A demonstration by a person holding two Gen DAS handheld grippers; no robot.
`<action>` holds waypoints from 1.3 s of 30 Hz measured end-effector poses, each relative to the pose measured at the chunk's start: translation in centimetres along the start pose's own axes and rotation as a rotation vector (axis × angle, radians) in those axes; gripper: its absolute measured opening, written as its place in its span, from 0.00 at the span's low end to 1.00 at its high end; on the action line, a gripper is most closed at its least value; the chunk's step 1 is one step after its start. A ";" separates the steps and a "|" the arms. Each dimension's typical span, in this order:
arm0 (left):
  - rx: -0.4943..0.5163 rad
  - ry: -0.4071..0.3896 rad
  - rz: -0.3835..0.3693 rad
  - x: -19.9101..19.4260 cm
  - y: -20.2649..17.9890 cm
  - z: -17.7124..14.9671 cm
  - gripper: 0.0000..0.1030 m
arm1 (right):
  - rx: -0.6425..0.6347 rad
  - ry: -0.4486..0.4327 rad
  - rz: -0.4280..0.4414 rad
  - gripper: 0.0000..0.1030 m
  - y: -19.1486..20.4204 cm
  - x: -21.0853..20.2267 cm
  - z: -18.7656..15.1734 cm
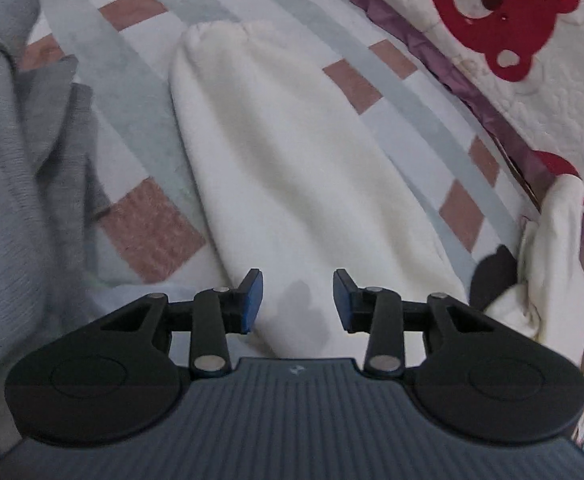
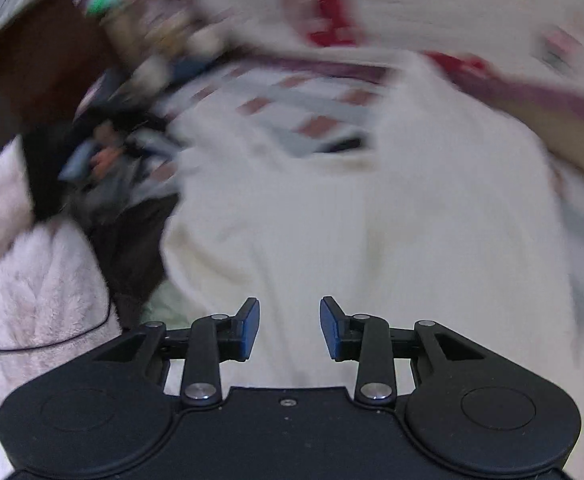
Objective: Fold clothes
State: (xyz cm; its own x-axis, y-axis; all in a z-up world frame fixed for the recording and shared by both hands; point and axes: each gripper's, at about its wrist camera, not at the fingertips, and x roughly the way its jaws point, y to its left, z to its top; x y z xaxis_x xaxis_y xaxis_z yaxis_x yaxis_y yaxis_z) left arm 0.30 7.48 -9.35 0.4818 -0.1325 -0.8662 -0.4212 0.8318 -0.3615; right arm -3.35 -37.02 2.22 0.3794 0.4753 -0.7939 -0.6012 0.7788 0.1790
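Note:
A cream white garment lies on a checked bedsheet (image 1: 140, 80). In the left wrist view one long sleeve (image 1: 292, 168) runs away from me, its cuff at the far end. My left gripper (image 1: 297, 300) is open and empty, just above the near end of that sleeve. In the right wrist view the garment's wide body (image 2: 331, 232) fills the middle; the picture is blurred. My right gripper (image 2: 290, 328) is open and empty over the near part of the body. The black right gripper with bunched white cloth (image 1: 547, 264) shows at the right edge of the left wrist view.
A grey garment (image 1: 16, 152) is heaped at the left. A white quilt with red bears (image 1: 503, 12) and a purple border runs along the right. A pink fluffy blanket (image 2: 24, 280) and a dark cluttered pile (image 2: 104, 160) lie left of the right gripper.

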 end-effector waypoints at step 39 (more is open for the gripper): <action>0.370 -0.132 -0.115 7.9 -7.8 4.0 0.11 | 0.173 -0.025 -0.122 0.16 -2.2 15.4 6.2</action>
State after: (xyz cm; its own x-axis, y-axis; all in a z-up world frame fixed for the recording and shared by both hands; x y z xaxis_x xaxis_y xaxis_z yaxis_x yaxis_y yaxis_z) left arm 10.50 2.07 -11.99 0.6145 -0.1860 -0.7667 -0.0653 0.9565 -0.2844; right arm 8.21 -28.89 -6.84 0.4604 0.3816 -0.8015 -0.4208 0.8888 0.1814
